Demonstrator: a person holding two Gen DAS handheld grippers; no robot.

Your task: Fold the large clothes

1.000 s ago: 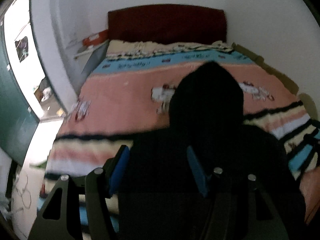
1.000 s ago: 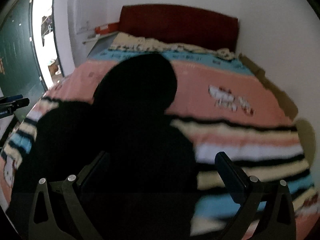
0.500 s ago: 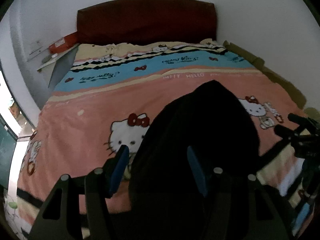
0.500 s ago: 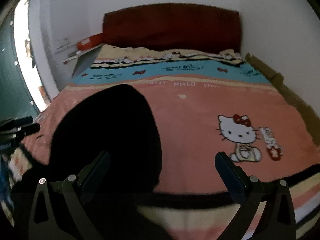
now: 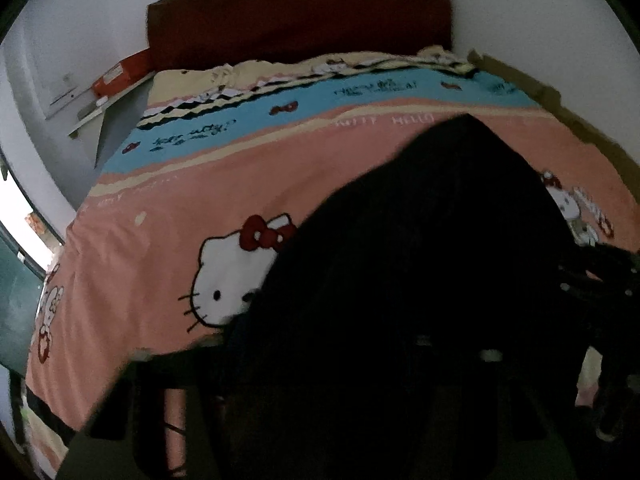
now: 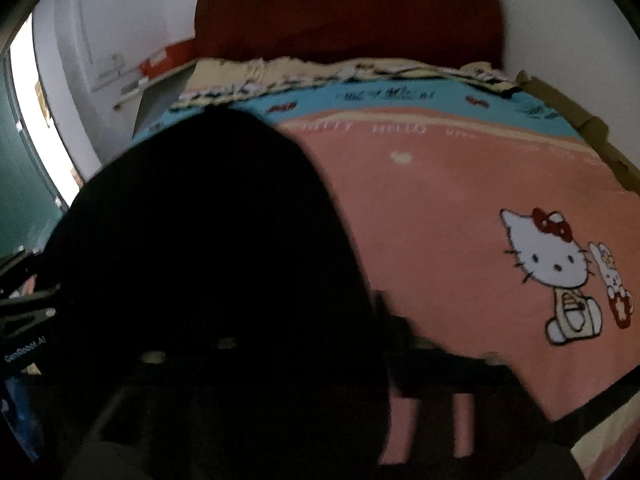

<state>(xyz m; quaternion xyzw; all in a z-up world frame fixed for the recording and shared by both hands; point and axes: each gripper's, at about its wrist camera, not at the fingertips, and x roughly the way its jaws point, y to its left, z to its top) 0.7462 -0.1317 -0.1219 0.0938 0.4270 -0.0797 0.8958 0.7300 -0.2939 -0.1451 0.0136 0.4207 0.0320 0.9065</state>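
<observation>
A large black garment (image 5: pixel 420 240) lies on the pink cartoon-cat bedspread (image 5: pixel 200 184), its rounded far edge toward the headboard. My left gripper (image 5: pixel 316 344) is low over its near part. Its jaws are closing with the black cloth between them, and the pads are lost in the dark fabric. In the right wrist view the same garment (image 6: pixel 200 240) fills the left half, over the bedspread (image 6: pixel 440 208). My right gripper (image 6: pixel 320 340) is also closing with cloth between its jaws, pads hidden. Each gripper's frame shows at the other view's edge.
A dark red headboard (image 5: pixel 296 12) stands against the white wall at the far end. An orange box (image 5: pixel 120 74) sits on a shelf at far left, near a bright doorway (image 5: pixel 16 216). Brown cardboard (image 5: pixel 520 76) lines the bed's right side.
Both grippers have travelled up the bed toward the headboard and sunk lower. Their jaws have narrowed, and the blue pads, plain before, are now lost in the black cloth.
</observation>
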